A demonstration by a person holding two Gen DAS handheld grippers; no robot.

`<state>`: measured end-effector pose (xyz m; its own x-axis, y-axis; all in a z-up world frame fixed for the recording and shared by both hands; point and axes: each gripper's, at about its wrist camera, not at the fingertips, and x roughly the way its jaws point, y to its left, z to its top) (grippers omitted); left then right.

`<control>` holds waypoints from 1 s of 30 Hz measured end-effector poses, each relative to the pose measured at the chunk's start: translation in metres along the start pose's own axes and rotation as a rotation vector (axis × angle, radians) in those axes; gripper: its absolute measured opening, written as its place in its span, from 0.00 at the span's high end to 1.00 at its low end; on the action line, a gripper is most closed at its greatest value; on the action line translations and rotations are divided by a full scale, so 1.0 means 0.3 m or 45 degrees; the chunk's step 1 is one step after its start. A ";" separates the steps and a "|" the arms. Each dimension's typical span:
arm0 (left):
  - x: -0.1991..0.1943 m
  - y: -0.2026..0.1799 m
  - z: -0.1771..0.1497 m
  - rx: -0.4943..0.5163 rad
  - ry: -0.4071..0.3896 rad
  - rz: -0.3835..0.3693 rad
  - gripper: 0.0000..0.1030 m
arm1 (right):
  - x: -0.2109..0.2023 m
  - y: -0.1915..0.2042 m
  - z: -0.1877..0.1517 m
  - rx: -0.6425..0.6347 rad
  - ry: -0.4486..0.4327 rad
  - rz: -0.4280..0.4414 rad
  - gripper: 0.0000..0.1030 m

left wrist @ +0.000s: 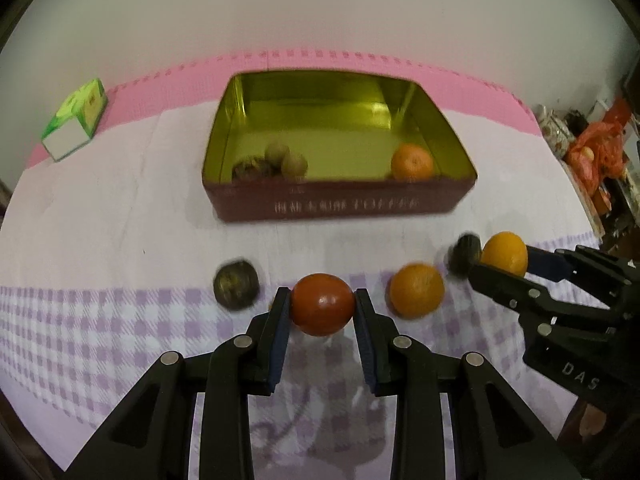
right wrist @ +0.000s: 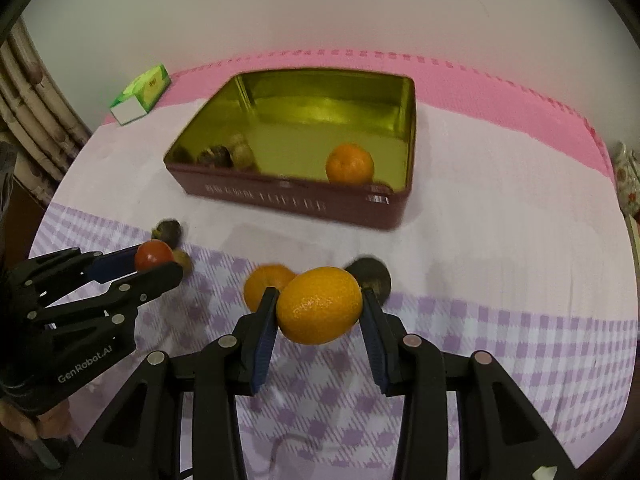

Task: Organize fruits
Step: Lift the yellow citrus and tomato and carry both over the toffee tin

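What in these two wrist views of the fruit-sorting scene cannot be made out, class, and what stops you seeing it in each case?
- Lettering on the tin: motion-blurred in both views, only partly readable.
- Small brown fruits in the tin: blurred, half hidden by its front wall in both views; their kind and count are unclear.
- Small object beside the tomato: right wrist view, mostly hidden behind the left claw.
- Dark fruit: right wrist view, partly hidden behind the held orange.

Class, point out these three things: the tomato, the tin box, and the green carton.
tomato [left wrist: 322,304], left wrist view, front skin.
tin box [right wrist: 296,202], right wrist view, lettered front wall.
green carton [left wrist: 86,106], left wrist view, top face.
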<state>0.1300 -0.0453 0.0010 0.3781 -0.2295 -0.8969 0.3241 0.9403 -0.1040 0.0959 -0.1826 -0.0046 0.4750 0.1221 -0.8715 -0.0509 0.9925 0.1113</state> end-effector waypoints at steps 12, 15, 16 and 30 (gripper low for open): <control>0.007 0.045 0.163 -0.050 -0.083 0.033 0.69 | 0.028 0.024 0.119 -0.021 -0.047 -0.001 0.64; 0.017 0.064 0.199 -0.070 -0.092 0.031 0.69 | 0.044 0.027 0.146 -0.022 -0.062 0.011 0.64; 0.023 0.068 0.209 -0.067 -0.092 0.040 0.69 | 0.048 0.026 0.154 -0.019 -0.065 0.015 0.64; 0.153 0.110 0.287 -0.079 -0.021 0.076 0.69 | 0.162 0.036 0.259 -0.057 -0.064 0.027 0.64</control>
<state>0.2326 -0.0465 -0.0066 0.4093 -0.1763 -0.8952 0.2463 0.9661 -0.0776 0.1866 -0.1666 -0.0086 0.5168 0.1438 -0.8440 -0.0998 0.9892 0.1074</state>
